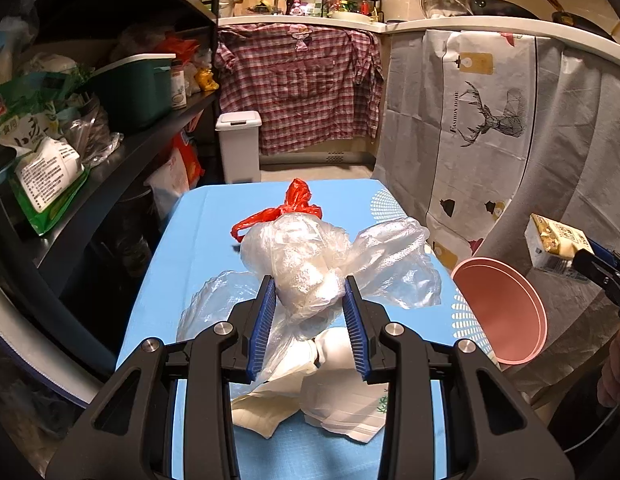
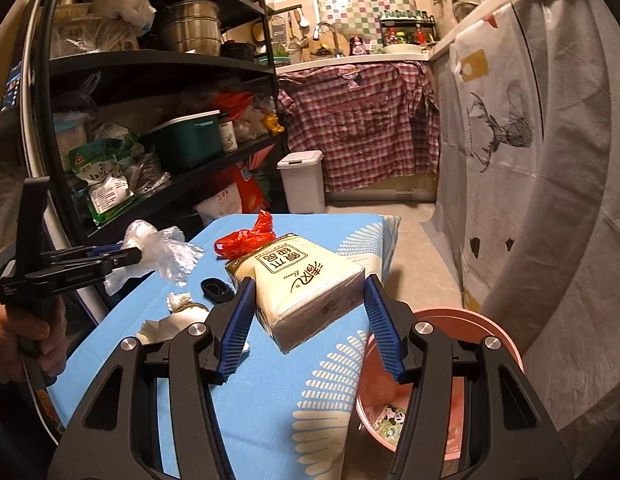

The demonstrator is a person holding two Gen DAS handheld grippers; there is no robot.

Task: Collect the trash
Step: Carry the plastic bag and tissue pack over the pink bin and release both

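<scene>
Grippers hung tilted downward over the blue table (image 1: pixel 213 216): the left gripper (image 1: pixel 310 284) clamped a clear plastic bag (image 1: pixel 310 256), the right gripper (image 2: pixel 307 286) squeezed a tissue pack (image 2: pixel 305 284) printed with Chinese characters, near the pink bin (image 2: pixel 506 344).

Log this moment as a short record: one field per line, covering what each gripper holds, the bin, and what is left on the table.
left gripper: shut on clear plastic bag, lifted off the table
right gripper: shut on tissue pack, held above the table's edge
pink bin: on the floor beside the table, open, a little trash inside
blue table: red plastic bag, crumpled white paper, small black object
person's hand: grips the left gripper's handle
</scene>
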